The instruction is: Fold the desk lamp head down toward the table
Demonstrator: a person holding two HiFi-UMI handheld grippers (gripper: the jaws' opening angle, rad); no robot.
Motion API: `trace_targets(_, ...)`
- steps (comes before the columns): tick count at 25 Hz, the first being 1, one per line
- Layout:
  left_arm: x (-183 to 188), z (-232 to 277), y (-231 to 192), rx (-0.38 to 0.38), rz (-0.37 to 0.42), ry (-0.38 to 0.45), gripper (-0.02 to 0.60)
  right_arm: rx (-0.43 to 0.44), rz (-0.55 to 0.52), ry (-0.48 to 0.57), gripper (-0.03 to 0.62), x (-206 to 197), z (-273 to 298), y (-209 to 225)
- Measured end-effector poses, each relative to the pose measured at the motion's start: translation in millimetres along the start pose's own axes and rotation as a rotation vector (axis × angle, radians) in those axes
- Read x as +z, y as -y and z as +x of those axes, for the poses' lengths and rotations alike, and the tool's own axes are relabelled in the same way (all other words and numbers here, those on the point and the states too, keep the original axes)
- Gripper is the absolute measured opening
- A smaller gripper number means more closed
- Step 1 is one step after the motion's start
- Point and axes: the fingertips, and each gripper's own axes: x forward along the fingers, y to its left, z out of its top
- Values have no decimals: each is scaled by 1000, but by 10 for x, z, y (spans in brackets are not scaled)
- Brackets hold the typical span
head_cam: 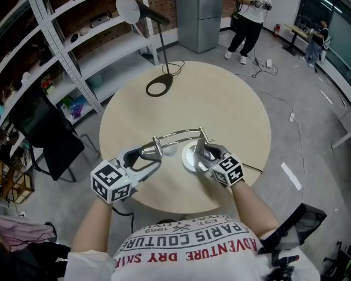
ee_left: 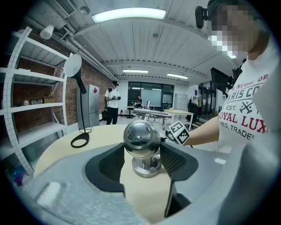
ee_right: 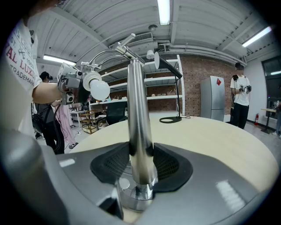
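A chrome desk lamp stands on the round beige table (head_cam: 219, 99), its round base (head_cam: 191, 159) near the front edge. Its thin arm (head_cam: 178, 133) arches leftward from the upright post (ee_right: 139, 127). My right gripper (head_cam: 204, 155) is shut on that post just above the base (ee_right: 137, 197). My left gripper (head_cam: 153, 152) is shut on the chrome ball (ee_left: 141, 136) at the lamp head's end. In the right gripper view the white lamp head (ee_right: 100, 89) hangs at upper left beside the left gripper (ee_right: 70, 82). The left gripper view shows the right gripper's marker cube (ee_left: 179, 132) just behind the ball.
A second, black lamp with a ring base (head_cam: 159, 85) and white head (head_cam: 128, 10) stands at the table's far edge. Metal shelves (head_cam: 66, 49) and a black chair (head_cam: 46, 137) are on the left. A grey cabinet (head_cam: 198, 22) and a standing person (head_cam: 247, 27) are behind.
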Motion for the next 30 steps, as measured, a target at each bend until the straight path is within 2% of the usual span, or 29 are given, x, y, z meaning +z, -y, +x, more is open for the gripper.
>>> trace_targets(16, -323, 115, 2, -20, -42, -34, 250, 0, 3, -3, 168, 9, -32, -25)
trace_targets(30, -519, 256, 8, -42, -73, -29, 250, -2, 3, -5, 169, 18, -51, -14)
